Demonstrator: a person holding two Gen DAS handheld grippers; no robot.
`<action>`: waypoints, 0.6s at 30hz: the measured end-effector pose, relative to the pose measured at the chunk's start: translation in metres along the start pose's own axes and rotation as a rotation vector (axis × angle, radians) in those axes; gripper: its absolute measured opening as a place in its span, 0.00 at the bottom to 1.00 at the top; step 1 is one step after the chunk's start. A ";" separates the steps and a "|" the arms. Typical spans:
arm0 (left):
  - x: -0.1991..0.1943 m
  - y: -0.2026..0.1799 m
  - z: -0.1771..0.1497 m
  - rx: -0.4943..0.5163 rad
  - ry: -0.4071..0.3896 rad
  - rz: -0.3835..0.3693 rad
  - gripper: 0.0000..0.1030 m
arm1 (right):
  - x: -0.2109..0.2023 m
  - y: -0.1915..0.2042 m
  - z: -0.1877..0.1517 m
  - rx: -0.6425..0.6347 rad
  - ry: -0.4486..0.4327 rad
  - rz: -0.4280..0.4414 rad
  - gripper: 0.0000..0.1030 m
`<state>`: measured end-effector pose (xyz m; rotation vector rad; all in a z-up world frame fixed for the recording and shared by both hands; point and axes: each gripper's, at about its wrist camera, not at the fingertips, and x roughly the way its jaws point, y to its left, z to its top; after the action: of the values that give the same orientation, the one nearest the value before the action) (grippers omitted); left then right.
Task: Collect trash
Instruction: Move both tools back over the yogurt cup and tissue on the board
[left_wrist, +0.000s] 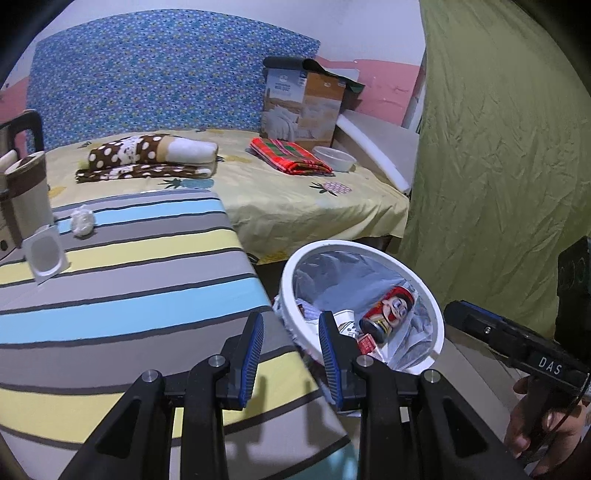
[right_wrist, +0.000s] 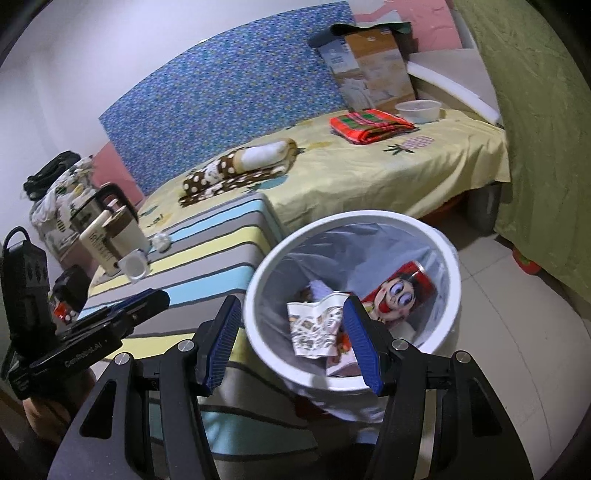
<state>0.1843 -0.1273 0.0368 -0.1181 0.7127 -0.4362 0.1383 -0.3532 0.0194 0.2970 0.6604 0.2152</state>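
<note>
A white trash bin (left_wrist: 286, 291) with a grey liner stands on the floor beside the striped table (left_wrist: 147, 295). Inside lie a red cartoon-face can (left_wrist: 388, 314) and a crushed printed paper cup (right_wrist: 314, 328). On the table's far side sit a crumpled white tissue (left_wrist: 83, 221) and a small white plastic cup (left_wrist: 46, 254) on its side. My left gripper (left_wrist: 291, 319) hangs over the table's corner by the bin, open and empty. My right gripper (right_wrist: 291, 301) is open over the bin's near rim (right_wrist: 258, 280), nothing between its fingers.
A beige kettle (left_wrist: 22, 192) stands at the table's far left. Behind is a bed (left_wrist: 295, 206) with folded blankets, a red plaid cloth (left_wrist: 290, 155), a white bowl (left_wrist: 334, 158) and a cardboard box (left_wrist: 303, 107). A green curtain (left_wrist: 498, 166) hangs at right.
</note>
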 end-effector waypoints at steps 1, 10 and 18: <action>-0.003 0.002 -0.001 -0.004 -0.002 0.003 0.30 | -0.001 0.001 0.000 -0.004 0.000 0.005 0.58; -0.027 0.024 -0.011 -0.041 -0.023 0.042 0.30 | -0.004 0.020 -0.004 -0.033 -0.002 0.050 0.58; -0.046 0.043 -0.018 -0.070 -0.043 0.085 0.30 | -0.003 0.041 -0.009 -0.071 0.009 0.089 0.58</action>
<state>0.1566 -0.0686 0.0401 -0.1623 0.6878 -0.3263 0.1261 -0.3135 0.0282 0.2578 0.6473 0.3246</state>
